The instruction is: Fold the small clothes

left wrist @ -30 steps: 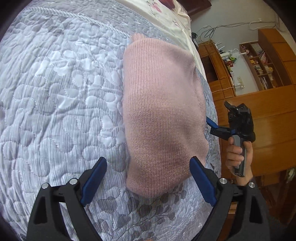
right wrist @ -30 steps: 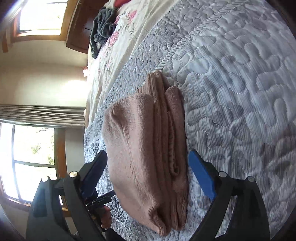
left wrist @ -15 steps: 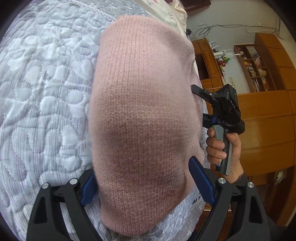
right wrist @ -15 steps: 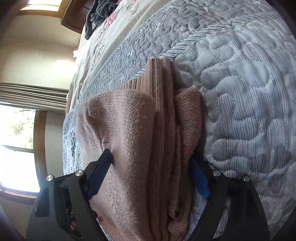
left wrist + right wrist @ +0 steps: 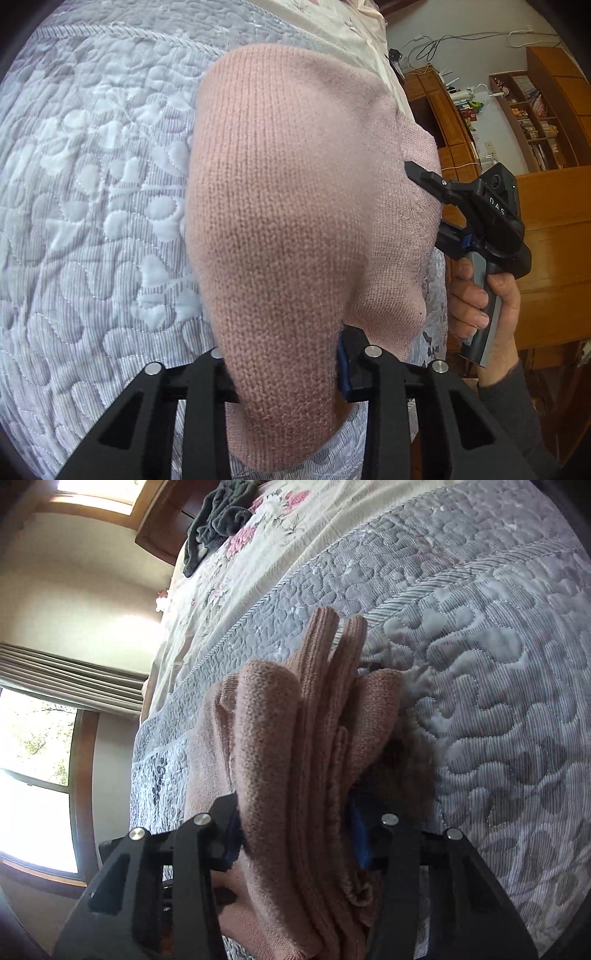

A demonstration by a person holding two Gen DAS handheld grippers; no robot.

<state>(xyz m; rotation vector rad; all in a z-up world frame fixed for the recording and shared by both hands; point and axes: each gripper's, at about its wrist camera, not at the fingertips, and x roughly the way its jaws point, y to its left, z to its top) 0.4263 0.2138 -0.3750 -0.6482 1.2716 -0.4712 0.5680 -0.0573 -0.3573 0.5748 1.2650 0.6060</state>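
A folded pink knit garment [image 5: 288, 206] lies on the grey quilted bedspread [image 5: 96, 206] near the bed's edge. My left gripper [image 5: 282, 373] is shut on one end of it, the knit bulging between the black fingers. From the opposite side my right gripper [image 5: 295, 834] is shut on the stacked folded layers of the garment [image 5: 306, 746]. In the left wrist view the right gripper [image 5: 432, 206] shows at the garment's far edge, held by a hand [image 5: 484, 306]; its fingertips are buried in the knit.
A cream floral sheet [image 5: 258, 554] with a dark grey cloth [image 5: 218, 520] on it lies farther up the bed. Wooden cabinets and shelves [image 5: 535, 122] stand beyond the bed's edge. A window with a curtain [image 5: 40, 716] is on the other side.
Both grippers moved in over the garment's two ends and closed on it; a second ago both stood open just short of it. The knit now bunches between the fingers.
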